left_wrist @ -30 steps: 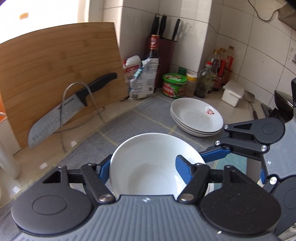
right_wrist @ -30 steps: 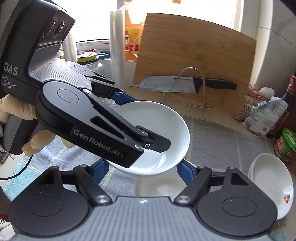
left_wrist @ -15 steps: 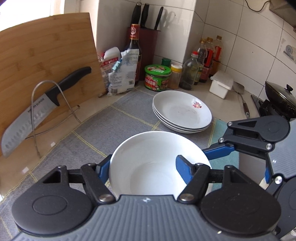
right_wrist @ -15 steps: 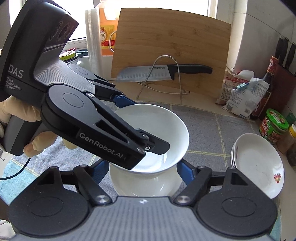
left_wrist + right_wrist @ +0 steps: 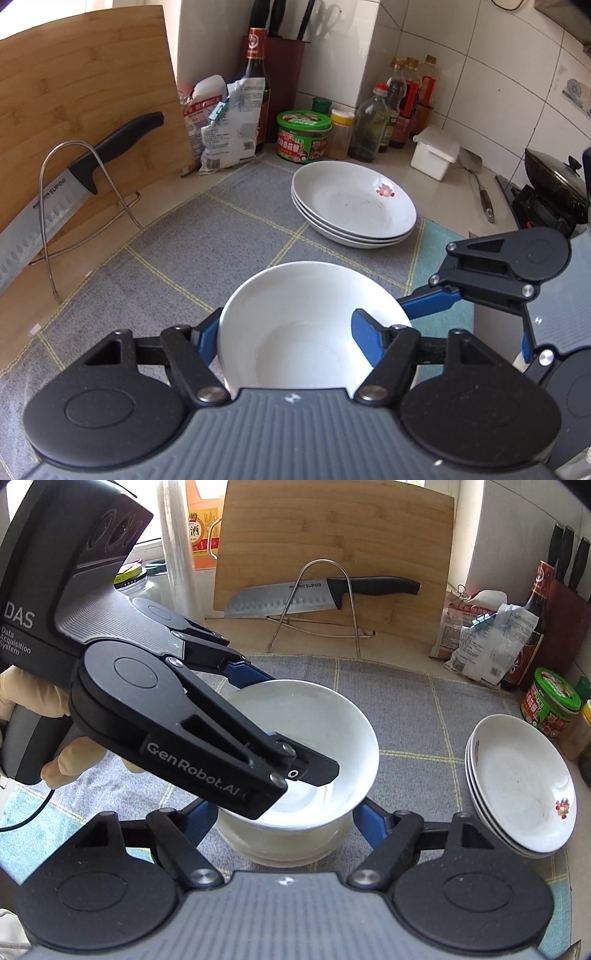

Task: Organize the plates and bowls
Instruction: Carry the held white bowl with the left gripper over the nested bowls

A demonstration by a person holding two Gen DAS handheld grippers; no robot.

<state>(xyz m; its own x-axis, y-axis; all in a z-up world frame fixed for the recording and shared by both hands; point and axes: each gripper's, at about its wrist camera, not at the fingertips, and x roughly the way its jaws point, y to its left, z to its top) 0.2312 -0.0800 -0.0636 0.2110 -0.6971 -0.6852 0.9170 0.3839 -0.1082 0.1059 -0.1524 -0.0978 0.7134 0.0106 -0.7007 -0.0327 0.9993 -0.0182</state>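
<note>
A white bowl (image 5: 314, 723) is clamped by its wall in the left gripper (image 5: 255, 731), nested over a lower white bowl (image 5: 280, 843) gripped between the blue pads of the right gripper (image 5: 284, 823). Both are held above the grey mat (image 5: 207, 251), near the stacked plates (image 5: 354, 206).

"SUPOR" is printed on the blade of the knife (image 5: 295, 596) at the far side, while the left hand-held gripper (image 5: 258, 734) bears "GenRobot.AI" on its arm and "DAS Data Acquisition System" on its body.
</note>
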